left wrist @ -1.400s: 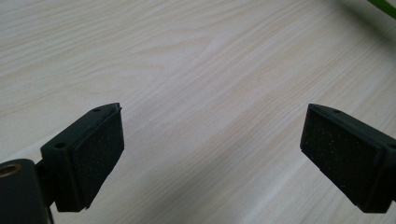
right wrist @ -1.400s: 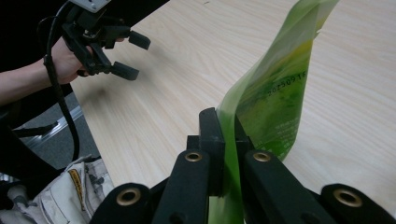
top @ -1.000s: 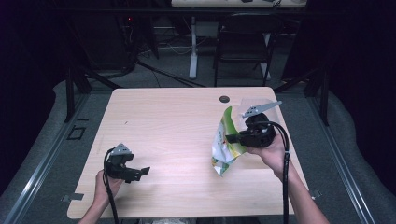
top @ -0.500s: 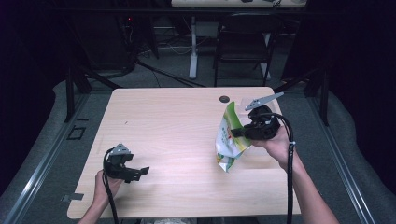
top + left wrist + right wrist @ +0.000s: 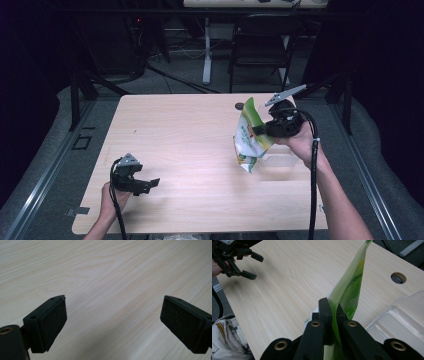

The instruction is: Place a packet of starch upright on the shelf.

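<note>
Right now, held aloft over the right side of the desk point(image 5: 200, 130): a green and white bag point(image 5: 248, 135), pinched at its edge by the right tool point(image 5: 261, 131), jaws closed tight on the thin film. Seen along the right tool point(image 5: 332, 322) in its own view, the bag point(image 5: 349, 290) standing edge-on between the pads, rising up and away. Hanging clear of the wood, lower corner close above it. Beside it, a clear plastic tray point(image 5: 404, 315) lying on the desk near the round cable hole point(image 5: 398, 277).

Left tool point(image 5: 142, 184) low over the near left corner, jaws spread wide, nothing between them; bare wood grain ahead of its pads point(image 5: 52, 320).

Probably a carry or a placing of the bag. Best done slowly: keep the pinch firm, since slick film slips easily. Avoid swinging, as a limp bag sways and twists. Lower until the bottom corner rests before letting go. Mind the tray edge just beside. Bring the left tool across only if a second hold is needed.
</note>
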`<state>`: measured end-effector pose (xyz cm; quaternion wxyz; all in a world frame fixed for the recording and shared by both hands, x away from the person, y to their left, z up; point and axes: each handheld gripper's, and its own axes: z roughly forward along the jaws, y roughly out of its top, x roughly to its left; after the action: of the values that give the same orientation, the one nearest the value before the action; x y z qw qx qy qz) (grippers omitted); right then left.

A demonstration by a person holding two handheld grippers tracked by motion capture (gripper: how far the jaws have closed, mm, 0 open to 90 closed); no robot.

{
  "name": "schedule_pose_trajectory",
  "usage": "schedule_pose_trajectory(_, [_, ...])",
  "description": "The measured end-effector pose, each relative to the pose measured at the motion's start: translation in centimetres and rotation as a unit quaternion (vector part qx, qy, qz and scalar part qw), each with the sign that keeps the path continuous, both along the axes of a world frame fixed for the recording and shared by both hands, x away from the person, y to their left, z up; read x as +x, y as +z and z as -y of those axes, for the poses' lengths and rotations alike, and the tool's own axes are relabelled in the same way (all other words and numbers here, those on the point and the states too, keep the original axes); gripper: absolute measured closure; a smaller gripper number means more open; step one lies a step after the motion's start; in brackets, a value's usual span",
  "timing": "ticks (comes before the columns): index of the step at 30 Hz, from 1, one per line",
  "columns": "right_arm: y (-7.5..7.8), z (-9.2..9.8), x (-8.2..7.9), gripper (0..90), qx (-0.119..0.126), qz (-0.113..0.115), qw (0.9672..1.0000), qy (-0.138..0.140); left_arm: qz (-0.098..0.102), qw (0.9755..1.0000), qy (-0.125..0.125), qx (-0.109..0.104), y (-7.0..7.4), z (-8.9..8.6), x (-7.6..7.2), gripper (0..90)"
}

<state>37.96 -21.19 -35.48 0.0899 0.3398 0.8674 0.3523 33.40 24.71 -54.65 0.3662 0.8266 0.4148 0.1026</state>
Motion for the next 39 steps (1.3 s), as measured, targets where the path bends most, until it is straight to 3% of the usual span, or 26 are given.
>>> schedule_pose_trajectory(20, [1.6,0.9,1.6,90.0,-0.036,0.029,0.9987,-0.018,0.001,1.0,0.003,0.001,0.0,0.0,0.0,7.0])
schedule_pose_trajectory(27, [2.3,1.6,2.4,90.0,-0.06,0.039,0.9971,-0.023,0.001,1.0,0.002,0.001,0.0,0.1,0.0,7.0])
schedule_pose_trajectory(39, [2.0,2.8,3.8,90.0,-0.088,0.049,0.9947,-0.021,0.003,1.0,0.001,0.002,0.0,0.1,0.0,7.0])
